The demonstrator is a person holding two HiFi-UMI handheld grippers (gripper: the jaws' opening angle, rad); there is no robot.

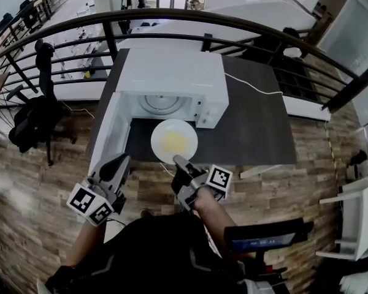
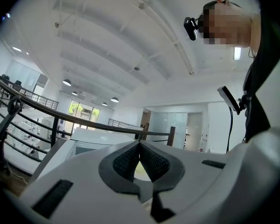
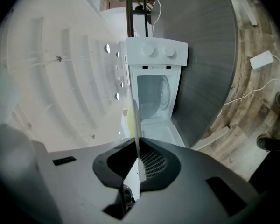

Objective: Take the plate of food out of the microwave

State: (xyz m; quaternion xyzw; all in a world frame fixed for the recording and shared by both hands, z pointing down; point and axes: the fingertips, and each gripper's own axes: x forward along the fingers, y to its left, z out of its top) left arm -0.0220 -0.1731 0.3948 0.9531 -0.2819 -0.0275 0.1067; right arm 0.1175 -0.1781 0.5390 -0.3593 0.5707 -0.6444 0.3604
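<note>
Desk (image 1: 257,127): dark grey flat top; stands on a wood-plank floor (image 1: 43,176)
Microwave (image 1: 172,78): white; sits on the desk's left half, toward the far edge; cavity faces the near edge
Door (image 1: 110,136): open; reaches along the desk's left edge toward the near-left corner
Cable (image 1: 251,87): white; lies on the desk from beside the microwave to the right edge

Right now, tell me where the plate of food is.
In the head view, the plate is centre frame, just outside the open microwave, over the dark table, its near rim clamped in the right gripper.

food (image 1: 173,142) on plate (image 1: 159,133) a yellow blur, kind unclear
</note>
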